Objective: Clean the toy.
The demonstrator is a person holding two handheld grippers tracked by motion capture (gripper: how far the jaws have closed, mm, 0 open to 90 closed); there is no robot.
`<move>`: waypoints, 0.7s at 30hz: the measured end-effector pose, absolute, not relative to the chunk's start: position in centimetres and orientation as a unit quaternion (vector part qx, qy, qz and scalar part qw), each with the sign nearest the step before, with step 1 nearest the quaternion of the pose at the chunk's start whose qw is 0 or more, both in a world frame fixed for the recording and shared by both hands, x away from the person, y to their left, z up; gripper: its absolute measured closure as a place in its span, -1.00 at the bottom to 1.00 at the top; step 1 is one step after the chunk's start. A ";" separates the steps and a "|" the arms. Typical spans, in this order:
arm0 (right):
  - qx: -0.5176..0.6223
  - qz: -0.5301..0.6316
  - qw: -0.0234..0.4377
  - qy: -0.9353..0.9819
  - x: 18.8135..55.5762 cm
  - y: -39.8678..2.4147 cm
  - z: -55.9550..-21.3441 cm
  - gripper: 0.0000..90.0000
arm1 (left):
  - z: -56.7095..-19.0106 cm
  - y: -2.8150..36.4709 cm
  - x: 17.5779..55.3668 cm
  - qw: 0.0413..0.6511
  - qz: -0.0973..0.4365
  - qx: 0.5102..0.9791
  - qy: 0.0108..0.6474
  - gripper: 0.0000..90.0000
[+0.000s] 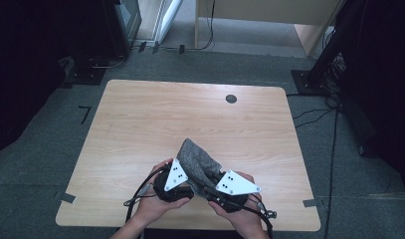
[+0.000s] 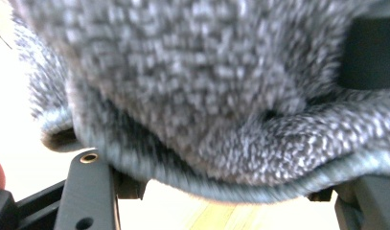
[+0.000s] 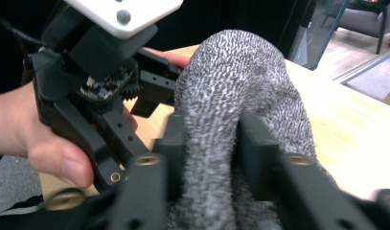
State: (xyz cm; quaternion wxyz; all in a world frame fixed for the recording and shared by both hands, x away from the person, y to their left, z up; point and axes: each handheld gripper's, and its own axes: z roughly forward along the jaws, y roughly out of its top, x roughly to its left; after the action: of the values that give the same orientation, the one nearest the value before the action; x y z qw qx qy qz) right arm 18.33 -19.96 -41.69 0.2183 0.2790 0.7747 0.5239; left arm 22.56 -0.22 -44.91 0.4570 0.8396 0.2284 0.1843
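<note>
1. Grey knitted sock [image 1: 197, 159] is held up off the desk [image 1: 140, 124], near its front edge, between the two grippers, with its far end pointing away from the person.
2. Soft, light, floppy handling is to be expected: the knit sags and bunches wherever it is unsupported, and nothing fragile is suggested.
3. A ribbed hem [image 2: 231, 191] is seen as the firmest place to be taken hold of; that thicker edge should slip less than the loose body of the fabric.
4. The left gripper [image 1: 177, 186] is clenched on the sock; in its own view the knit is draped over and between its jaws, blurred by closeness.
5. The right gripper [image 3: 209, 158] is grasping the sock too: a fold of fabric is pinched between its jaws in the right gripper view.
6. The pinch itself is given by the right gripper view, along with the left hand [image 3: 44, 139]; the hem is given by the left gripper view.
7. From the high view the overall layout is supplied: both hands close together, the desk otherwise bare wood with a dark round grommet [image 1: 231, 98].
</note>
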 end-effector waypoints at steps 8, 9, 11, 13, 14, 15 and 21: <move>0.297 0.484 0.287 0.772 18.4 -20.6 -41.6 0.77 | -44.9 -0.8 21.9 0.450 0.201 0.845 0.208 -0.23; 0.294 0.484 0.282 0.775 18.2 -20.3 -41.6 0.77 | -44.9 -0.9 21.9 0.451 0.201 0.845 0.207 -0.23; 0.272 0.486 0.260 0.789 17.7 -19.3 -41.7 0.77 | -44.8 -0.8 21.9 0.454 0.203 0.842 0.207 -0.23; 0.263 0.479 0.265 0.795 17.4 -18.7 -41.8 0.77 | -44.8 -0.8 21.9 0.454 0.205 0.841 0.209 -0.22; 0.267 0.479 0.267 0.793 17.6 -18.9 -41.8 0.77 | -44.8 -0.7 21.9 0.454 0.205 0.841 0.210 -0.23; 0.274 0.479 0.272 0.788 17.9 -19.3 -41.8 0.77 | -44.8 -0.7 21.9 0.451 0.207 0.842 0.210 -0.23; 0.291 0.483 0.285 0.776 17.8 -19.9 -41.4 0.77 | -44.7 -0.7 21.8 0.463 0.205 0.836 0.209 -0.23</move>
State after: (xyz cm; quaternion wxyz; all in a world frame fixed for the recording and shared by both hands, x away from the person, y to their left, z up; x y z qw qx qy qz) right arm 17.76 -19.87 -41.44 0.2847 0.2907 0.7756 0.4826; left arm 21.84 -0.70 -44.71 0.4634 0.8362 0.2093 0.2055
